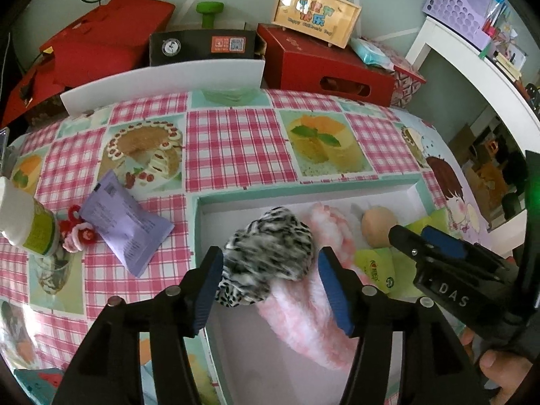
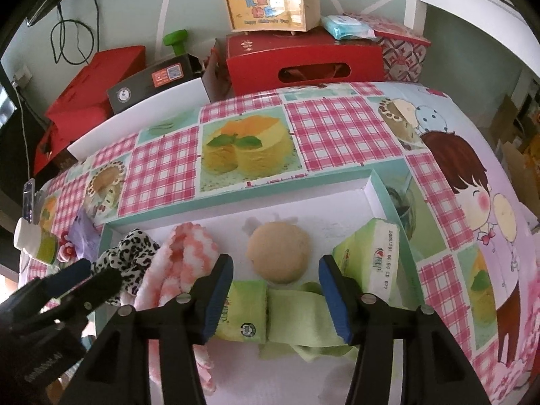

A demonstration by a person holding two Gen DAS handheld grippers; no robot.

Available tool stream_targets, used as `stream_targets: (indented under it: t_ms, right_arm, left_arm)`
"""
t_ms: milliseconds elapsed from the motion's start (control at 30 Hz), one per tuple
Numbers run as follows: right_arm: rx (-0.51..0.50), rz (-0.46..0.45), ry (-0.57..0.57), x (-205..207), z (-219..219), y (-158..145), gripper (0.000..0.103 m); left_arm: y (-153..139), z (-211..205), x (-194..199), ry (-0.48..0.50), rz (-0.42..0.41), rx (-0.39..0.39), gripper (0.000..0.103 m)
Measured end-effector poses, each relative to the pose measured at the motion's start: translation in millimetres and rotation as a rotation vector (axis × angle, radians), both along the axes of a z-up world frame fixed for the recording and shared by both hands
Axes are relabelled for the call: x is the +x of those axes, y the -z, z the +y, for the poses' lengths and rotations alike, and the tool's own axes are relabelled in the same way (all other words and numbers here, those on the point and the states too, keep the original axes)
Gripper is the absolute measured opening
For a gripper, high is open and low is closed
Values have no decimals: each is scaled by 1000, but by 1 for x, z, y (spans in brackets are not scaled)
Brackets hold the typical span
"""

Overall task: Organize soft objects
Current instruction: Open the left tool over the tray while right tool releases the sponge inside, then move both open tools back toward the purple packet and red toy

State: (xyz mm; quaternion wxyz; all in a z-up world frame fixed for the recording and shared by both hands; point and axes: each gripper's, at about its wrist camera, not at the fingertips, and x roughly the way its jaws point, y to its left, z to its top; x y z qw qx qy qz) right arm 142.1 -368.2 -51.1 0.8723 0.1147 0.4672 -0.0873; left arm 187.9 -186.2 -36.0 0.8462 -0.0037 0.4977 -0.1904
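Note:
A shallow white box with a teal rim (image 1: 303,187) (image 2: 236,199) lies on the table. In it lie a black-and-white leopard-print scrunchie (image 1: 266,253) (image 2: 130,253), a fluffy pink sock (image 1: 324,324) (image 2: 184,256), a tan round puff (image 1: 378,224) (image 2: 278,253), green tissue packs (image 2: 369,260) and a green cloth (image 2: 297,317). My left gripper (image 1: 270,290) is open, its jaws on either side of the scrunchie, which looks blurred. My right gripper (image 2: 275,297) is open and empty above the green cloth and a tissue pack (image 2: 241,314).
Left of the box on the checked tablecloth lie a purple packet (image 1: 125,222), a red-and-pink flower clip (image 1: 79,233) and a white bottle with a green label (image 1: 30,219). Red boxes (image 1: 324,60), a black box (image 1: 202,45) and a wooden case (image 1: 315,13) stand behind the table.

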Motion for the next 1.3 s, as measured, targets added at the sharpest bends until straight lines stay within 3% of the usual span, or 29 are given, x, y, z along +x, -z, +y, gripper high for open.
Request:
stream_targets:
  t_ms: [67,300,433,533,667,800,967,1033,1300]
  right_arm:
    - [-4,-2,0,-1,1,-2,57]
    - [-18,-30,-4,-4,4,-13,58]
    - [-42,-37,0,-6,6,-18,67]
    - [-51,-37,1,-6,6,-19,67]
    - [-67,-28,4,-5,6,-19,69]
    - [-81,-24,12,-4,9,-19,81]
    - [-71,-29,-8,-3,15,-18,83]
    - [-73,-30,-17,-2,19,-18,89]
    - [-63,-52,-65,0,37,-22,89]
  left_arm:
    - [-3,2,0,-4,-10,1,67]
    - [-15,11,-1,-29,-35,-8,68]
    - [-19,16,-1,-48,-47,-6,69]
    - [-21,20,0,-67,-56,5,81]
    - [-18,29,3,-103,-46,24,82]
    - [-15,46,7,-166,-34,36,82]
    - [-13,67,10,-235,-35,32,88]
    - [-13,75,11,-260,-35,29,90]
    - [-10,119,15,-395,-17,19,91]
